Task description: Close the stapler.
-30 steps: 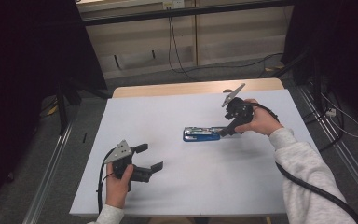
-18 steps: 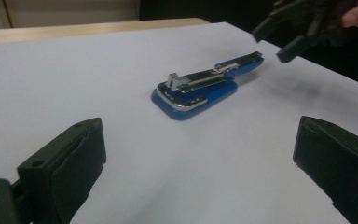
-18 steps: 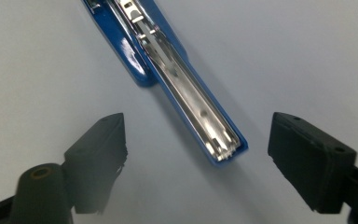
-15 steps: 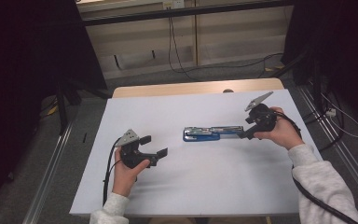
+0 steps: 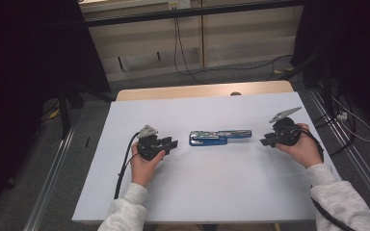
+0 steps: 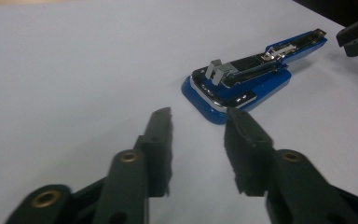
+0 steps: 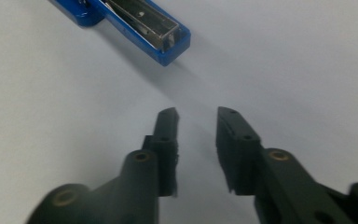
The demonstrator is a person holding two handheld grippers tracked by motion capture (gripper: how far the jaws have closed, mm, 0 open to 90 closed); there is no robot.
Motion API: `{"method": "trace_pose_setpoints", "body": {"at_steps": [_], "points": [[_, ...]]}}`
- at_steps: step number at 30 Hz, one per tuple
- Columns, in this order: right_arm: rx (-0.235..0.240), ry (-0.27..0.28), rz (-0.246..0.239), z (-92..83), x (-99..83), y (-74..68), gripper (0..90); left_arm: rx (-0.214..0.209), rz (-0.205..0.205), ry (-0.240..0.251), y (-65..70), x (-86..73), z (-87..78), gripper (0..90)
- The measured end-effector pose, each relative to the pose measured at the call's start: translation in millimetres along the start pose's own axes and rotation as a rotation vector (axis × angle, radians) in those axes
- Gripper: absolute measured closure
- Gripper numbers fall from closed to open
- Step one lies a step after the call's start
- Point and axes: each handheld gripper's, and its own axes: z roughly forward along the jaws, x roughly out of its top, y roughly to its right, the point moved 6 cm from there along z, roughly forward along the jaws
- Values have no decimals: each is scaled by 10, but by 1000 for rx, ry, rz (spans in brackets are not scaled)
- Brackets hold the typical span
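Observation:
A blue stapler (image 5: 217, 137) lies swung open and flat in the middle of the white table (image 5: 212, 192), its metal staple channel facing up. My left gripper (image 5: 173, 143) sits just left of it, pointing at its wide blue base (image 6: 242, 84). My right gripper (image 5: 264, 141) is a short way off its narrow end (image 7: 140, 23). Both grippers have just been closing their jaws, and a narrow gap stays between them with nothing in it. In the left gripper view the left gripper (image 6: 198, 116) faces the stapler; the right gripper (image 7: 198, 112) hovers over bare table.
A wooden strip (image 5: 202, 90) runs along the table's far edge. Dark curtains (image 5: 24, 72) hang on both sides, and cables (image 5: 250, 65) lie on the floor behind. The right gripper's black jaw tips (image 6: 356, 35) show beyond the stapler.
The right gripper has drawn back to the right from the stapler's end. The left gripper has moved up and right toward the stapler. Both pairs of jaws are much narrower than before.

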Motion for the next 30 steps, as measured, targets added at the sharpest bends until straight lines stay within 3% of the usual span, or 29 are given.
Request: {"method": "trace_pose_setpoints", "body": {"at_steps": [3,7,12,20,30], "points": [[0,7,25,47,-2,1,843,-6,-13,-21,3,1,116,803],[3,1,23,157,17,-27,900,13,-5,-58,-6,-8,263,874],[14,-4,22,266,60,-68,900,6,25,-96,40,39,413,889],[21,16,9,300,151,-98,900,18,-2,-122,26,77,602,900],[31,16,-8,337,176,-125,900,20,-5,-135,24,109,676,900]]}}
